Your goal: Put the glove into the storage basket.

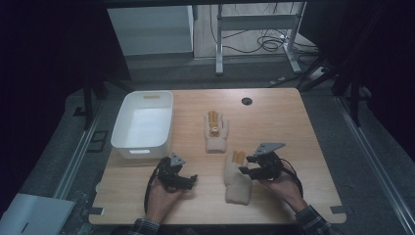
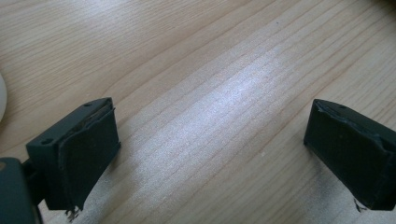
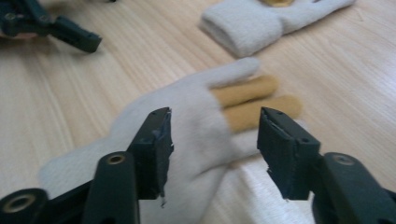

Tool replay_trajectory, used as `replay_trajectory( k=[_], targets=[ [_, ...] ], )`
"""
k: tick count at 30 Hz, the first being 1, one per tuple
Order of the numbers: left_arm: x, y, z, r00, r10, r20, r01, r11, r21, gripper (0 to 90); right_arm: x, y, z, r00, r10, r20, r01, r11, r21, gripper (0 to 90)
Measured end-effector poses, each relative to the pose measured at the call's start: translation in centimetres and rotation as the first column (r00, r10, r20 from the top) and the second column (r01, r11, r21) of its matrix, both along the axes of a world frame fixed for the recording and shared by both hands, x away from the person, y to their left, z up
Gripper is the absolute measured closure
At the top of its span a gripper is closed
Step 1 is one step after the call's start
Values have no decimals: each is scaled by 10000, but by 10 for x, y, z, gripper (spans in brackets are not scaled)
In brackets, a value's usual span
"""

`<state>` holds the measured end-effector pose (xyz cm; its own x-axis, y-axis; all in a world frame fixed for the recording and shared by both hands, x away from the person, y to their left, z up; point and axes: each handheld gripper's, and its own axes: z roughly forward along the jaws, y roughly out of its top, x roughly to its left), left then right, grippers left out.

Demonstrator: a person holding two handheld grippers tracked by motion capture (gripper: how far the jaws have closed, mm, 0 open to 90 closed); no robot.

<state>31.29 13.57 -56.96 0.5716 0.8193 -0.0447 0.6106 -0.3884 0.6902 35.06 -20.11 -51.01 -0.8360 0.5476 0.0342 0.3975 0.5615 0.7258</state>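
The right gripper (image 3: 212,140) hovers over the near glove (image 3: 187,130), jaws apart, gripping nothing; the far glove (image 1: 216,130) lies beyond it. The left gripper (image 2: 210,149), left of the near glove, gapes over bare table (image 2: 201,70).

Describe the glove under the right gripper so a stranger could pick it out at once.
On the wooden table, look right of the white bin. Two cream gloves lie there; this glove is the nearer one, beside the right gripper, which is open.

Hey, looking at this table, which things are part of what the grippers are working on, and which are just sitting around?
In the job:
- near glove, under the right gripper, whose fingers stand apart over it
- far glove
- white bin, probably where the gloves go

Lying about:
- black grommet in the table
- left gripper, open over bare wood
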Motion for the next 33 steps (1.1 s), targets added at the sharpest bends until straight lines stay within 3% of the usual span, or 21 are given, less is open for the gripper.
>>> replay_trajectory(
  k=[6, 13, 23, 33],
  targets=[
    [0, 0, 0, 10000, 1, 5, -1, 10000, 11, 31, 17, 4, -3, 9990, -266, -357, 276, 9993, 268, 517],
    [0, 0, 0, 10000, 4, 3, -4, 10000, 8, 31, 38, 13, -4, 9993, -362, 16, 362, 9992, 193, 513],
    [0, 0, 0, 10000, 3, 7, -3, 10000, -1, 31, 71, 35, -4, 9980, -630, 7, 629, 9977, 249, 460],
    [0, 0, 0, 10000, -11, -4, 11, 10000, 6, 31, 103, 59, -7, 9989, -462, 38, 461, 9987, 204, 462]
  ],
)
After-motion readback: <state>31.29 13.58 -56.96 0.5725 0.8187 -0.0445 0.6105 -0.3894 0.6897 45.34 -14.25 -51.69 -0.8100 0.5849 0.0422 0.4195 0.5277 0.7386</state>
